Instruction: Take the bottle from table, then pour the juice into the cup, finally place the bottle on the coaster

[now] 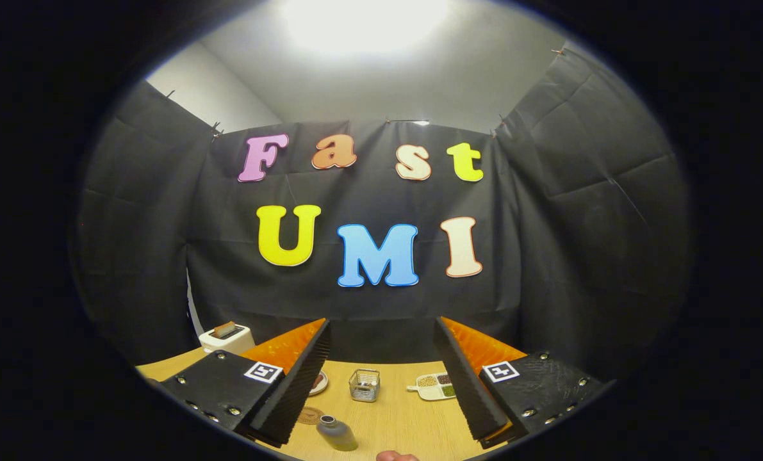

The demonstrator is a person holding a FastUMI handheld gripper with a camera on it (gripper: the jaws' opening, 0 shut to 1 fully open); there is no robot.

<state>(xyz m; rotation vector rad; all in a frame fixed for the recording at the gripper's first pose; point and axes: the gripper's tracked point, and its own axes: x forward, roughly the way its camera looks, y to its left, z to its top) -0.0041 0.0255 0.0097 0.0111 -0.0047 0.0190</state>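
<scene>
Gripper (381,384) spread wide, holding nothing, bottle (337,433) seemingly on the table (407,422) between its fingers

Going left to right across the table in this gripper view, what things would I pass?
Toaster → coaster → bottle → wire basket → divided dish. The gripper hangs open above the table, holding nothing.

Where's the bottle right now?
The bottle stands on the table between the open fingers of the hand-held gripper, nearer the left one, right beside the coaster.
</scene>
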